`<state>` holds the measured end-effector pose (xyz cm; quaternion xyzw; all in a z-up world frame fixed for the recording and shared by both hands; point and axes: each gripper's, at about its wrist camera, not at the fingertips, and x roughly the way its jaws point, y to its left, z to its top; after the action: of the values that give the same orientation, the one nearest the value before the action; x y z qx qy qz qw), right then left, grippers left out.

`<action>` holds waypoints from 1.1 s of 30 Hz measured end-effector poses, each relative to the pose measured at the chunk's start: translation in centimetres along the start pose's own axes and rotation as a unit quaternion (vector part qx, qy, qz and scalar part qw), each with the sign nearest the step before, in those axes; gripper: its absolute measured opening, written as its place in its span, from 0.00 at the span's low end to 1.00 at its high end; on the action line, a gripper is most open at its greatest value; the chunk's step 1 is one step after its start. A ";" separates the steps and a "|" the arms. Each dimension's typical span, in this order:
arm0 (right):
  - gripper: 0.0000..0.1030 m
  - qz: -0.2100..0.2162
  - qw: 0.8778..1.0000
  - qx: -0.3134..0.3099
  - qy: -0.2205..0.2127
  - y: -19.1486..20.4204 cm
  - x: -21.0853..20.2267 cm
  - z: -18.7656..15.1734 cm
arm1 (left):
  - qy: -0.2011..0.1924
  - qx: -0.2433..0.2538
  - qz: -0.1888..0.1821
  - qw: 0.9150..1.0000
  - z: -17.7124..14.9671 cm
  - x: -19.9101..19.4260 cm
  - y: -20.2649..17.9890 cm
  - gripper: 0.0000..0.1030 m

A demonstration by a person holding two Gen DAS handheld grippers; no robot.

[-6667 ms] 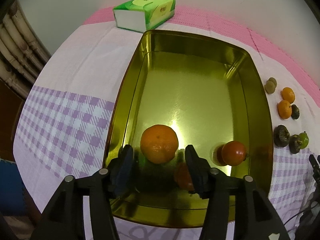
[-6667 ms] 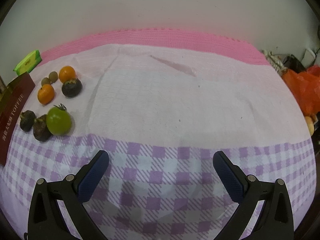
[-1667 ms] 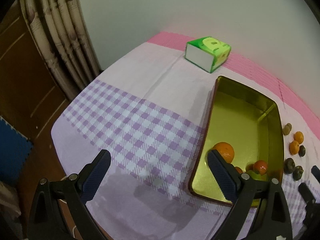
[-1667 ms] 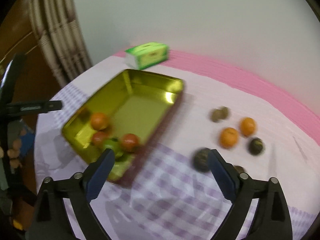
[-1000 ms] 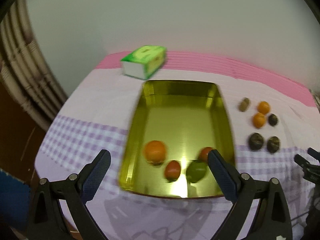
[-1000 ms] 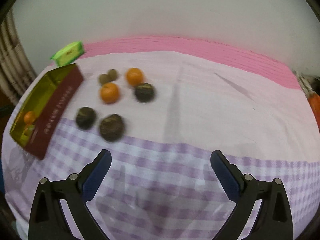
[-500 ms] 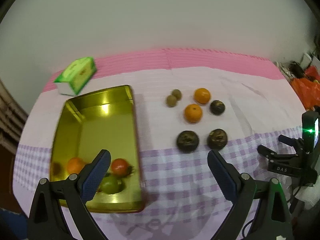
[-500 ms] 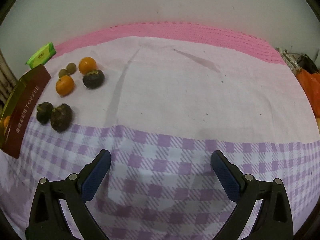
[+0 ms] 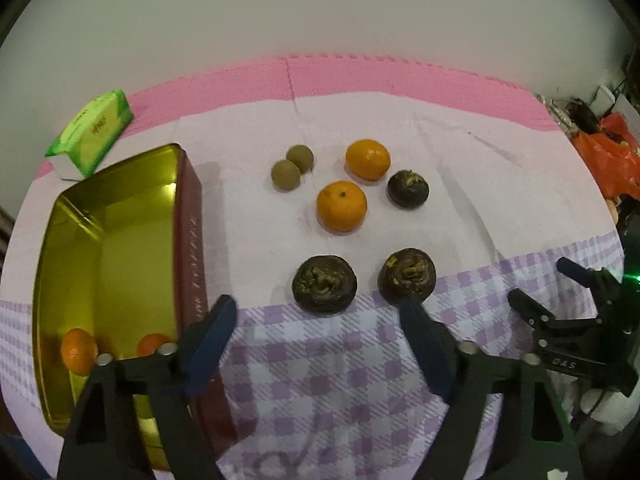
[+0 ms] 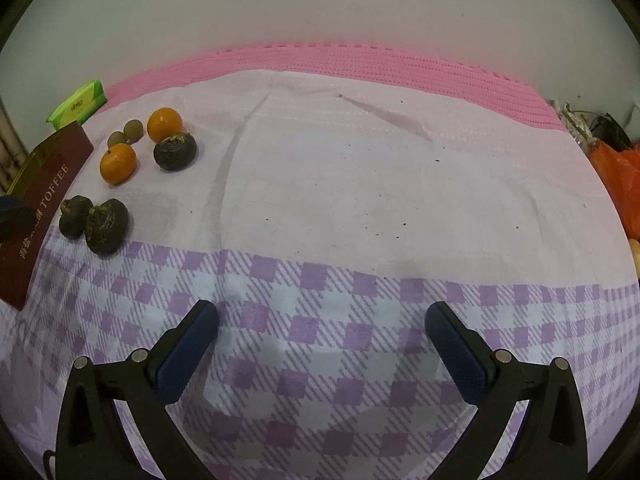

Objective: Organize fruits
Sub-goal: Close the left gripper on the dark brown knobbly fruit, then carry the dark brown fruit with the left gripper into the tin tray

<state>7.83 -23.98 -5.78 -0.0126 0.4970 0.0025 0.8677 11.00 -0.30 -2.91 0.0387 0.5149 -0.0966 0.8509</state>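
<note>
Left wrist view: left gripper point(image 9: 318, 314), jaws closing on nothing, hovers near two dark fruits point(image 9: 324, 284) right of the tin point(image 9: 192, 216). Right gripper point(image 10: 322, 320), jaws spread, holds nothing.

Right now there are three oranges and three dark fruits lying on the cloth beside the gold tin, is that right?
Not quite: the left wrist view shows two oranges on the cloth, not three. The three dark fruits beside the gold tin are right.

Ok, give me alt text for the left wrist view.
The left gripper, jaws closing on nothing, hangs over a checked cloth just short of two dark fruits, with two oranges, a third dark fruit and two small brown fruits beyond. A gold tin at left holds fruit; the right gripper shows at right.
</note>
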 end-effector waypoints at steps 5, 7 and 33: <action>1.00 0.000 1.000 0.000 -0.003 0.0 0.0 -0.1 | 0.016 -0.022 -0.007 1.000 0.2 1.4 0.7 0.59; 1.00 0.000 1.000 0.000 -0.004 0.0 0.0 -0.1 | 0.019 -0.023 -0.010 1.000 0.4 1.8 0.6 0.57; 1.00 -0.002 1.000 0.001 -0.011 0.0 -0.2 -0.2 | 0.032 -0.019 -0.025 0.999 0.0 2.2 0.4 0.37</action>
<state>7.55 -23.95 -5.69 -0.0129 0.4874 0.0005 0.8731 12.12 -0.17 -4.87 0.0125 0.5445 -0.1069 0.8318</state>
